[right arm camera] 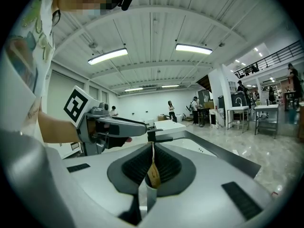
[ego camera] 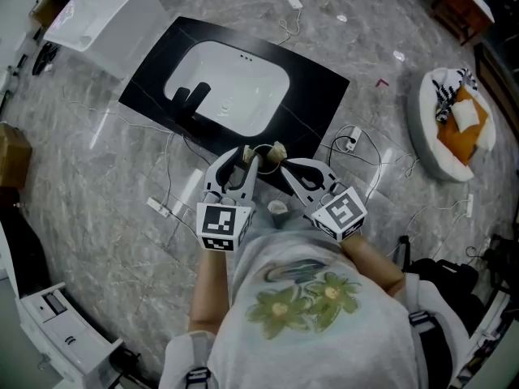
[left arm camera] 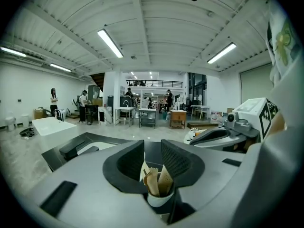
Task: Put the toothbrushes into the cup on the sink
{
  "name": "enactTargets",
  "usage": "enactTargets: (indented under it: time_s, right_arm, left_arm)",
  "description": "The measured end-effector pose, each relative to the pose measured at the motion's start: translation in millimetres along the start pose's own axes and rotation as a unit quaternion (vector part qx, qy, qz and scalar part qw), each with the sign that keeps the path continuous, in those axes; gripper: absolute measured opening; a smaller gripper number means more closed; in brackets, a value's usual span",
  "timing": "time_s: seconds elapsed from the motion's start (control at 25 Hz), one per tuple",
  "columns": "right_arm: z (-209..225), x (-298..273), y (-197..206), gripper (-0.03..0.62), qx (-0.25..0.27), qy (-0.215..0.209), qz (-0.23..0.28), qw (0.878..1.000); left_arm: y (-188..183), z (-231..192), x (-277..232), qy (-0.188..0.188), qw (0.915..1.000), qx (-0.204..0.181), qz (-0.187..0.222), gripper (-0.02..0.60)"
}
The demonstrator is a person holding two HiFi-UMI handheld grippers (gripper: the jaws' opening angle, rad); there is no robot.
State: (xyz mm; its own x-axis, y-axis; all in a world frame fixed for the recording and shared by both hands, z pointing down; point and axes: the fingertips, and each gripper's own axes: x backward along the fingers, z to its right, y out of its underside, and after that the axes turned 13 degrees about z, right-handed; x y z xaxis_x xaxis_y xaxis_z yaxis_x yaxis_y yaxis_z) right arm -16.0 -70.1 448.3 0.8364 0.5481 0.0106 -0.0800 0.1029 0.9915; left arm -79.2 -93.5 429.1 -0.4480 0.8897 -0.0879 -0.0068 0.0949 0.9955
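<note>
Ahead, at 12 o'clock, a black sink counter (ego camera: 316, 96) is seen. The left gripper (left arm camera: 152, 148) is held with jaws apart, empty, above the cup (left arm camera: 159, 199) near its 6 o'clock edge, probably clearing it; a wrapped toothbrush (right arm camera: 153, 175) is clamped in the right gripper (right arm camera: 152, 148), seemingly next in.

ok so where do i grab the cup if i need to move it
Grip the cup by its outer wall, coming in level from the side. Toothbrushes stand up out of its mouth, so a gripper from above would likely hit them first.
</note>
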Motion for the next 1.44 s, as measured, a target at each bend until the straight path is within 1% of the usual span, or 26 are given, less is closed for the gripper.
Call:
enactTargets:
  time_s: [0.08, 0.16, 0.32, 0.4, 0.56, 0.72, 0.84, 1.12, 1.44]
  right_arm:
    - [-3, 2, -1, 0.043, 0.000, 0.002, 0.004, 1.000]
    - [-7, 5, -4, 0.043, 0.000, 0.001, 0.008, 1.000]
    - [-14, 10, -10, 0.043, -0.003, 0.002, 0.013, 1.000]
    - [-18, 13, -11, 0.041, -0.006, 0.003, 0.013, 1.000]
    - [-28, 15, -12, 0.041, -0.011, 0.000, 0.015, 1.000]
    - [-36, 17, -10, 0.041, -0.013, 0.000, 0.012, 1.000]
    - [-40, 21, -6, 0.041, -0.015, -0.001, 0.010, 1.000]
    - [-51, 27, 5, 0.041, -0.023, -0.007, -0.003, 1.000]
    - [-48, 31, 16, 0.041, -0.030, -0.007, -0.012, 0.999]
  left_arm:
    - [-1, 3, 7, -0.002, 1.0000, -0.007, 0.004, 0.082]
    - [-2, 6, 14, 0.000, 0.9999, -0.008, 0.008, 0.053]
    - [-8, 18, 26, 0.019, 0.9994, 0.019, 0.023, 0.026]
    - [-8, 23, 31, 0.023, 0.9990, 0.029, 0.024, 0.018]
    - [-1, 27, 42, 0.018, 0.9987, 0.046, 0.011, 0.018]
    - [5, 30, 50, 0.008, 0.9985, 0.054, 0.002, 0.018]
    - [9, 37, 56, 0.008, 0.9979, 0.064, -0.001, 0.018]
    - [21, 45, 64, 0.013, 0.9978, 0.064, -0.015, 0.018]
    - [32, 49, 58, 0.013, 0.9977, 0.063, -0.024, 0.018]
